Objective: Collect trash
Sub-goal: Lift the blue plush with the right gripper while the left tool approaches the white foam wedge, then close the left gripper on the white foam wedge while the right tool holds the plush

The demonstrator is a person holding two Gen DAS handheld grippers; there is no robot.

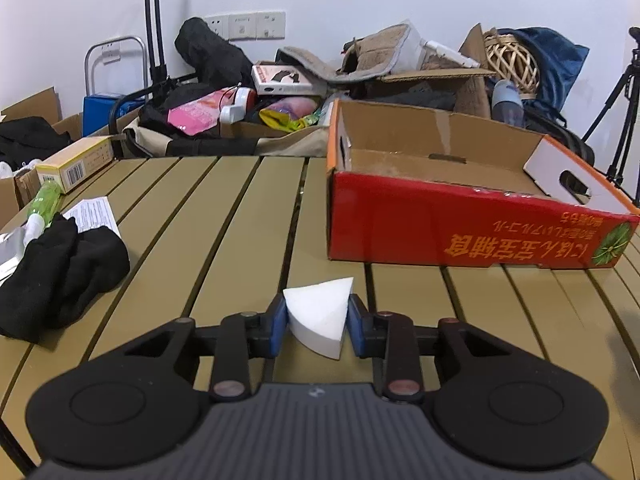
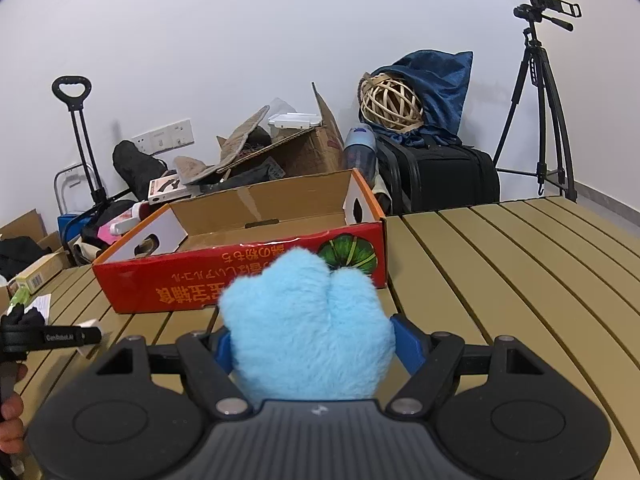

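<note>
In the left wrist view a white foam wedge (image 1: 316, 320) sits just above the tan slatted table (image 1: 224, 220), and my left gripper (image 1: 317, 307) is shut on it, its blue pads pressing both sides. In the right wrist view my right gripper (image 2: 316, 340) is shut on a fluffy light-blue plush item (image 2: 308, 320) that bulges out between the blue pads. An open red cardboard box (image 1: 460, 236) with a bare brown inside stands on the table ahead of both grippers, its red front wall (image 2: 240, 284) close behind the plush.
At the table's left lie a black cloth (image 1: 60, 276), a printed leaflet (image 1: 94, 212), a green bottle (image 1: 44, 204) and a yellow carton (image 1: 76, 162). Bags, cardboard and a wicker ball (image 2: 390, 104) pile up behind the table. A tripod (image 2: 536, 120) stands at the right.
</note>
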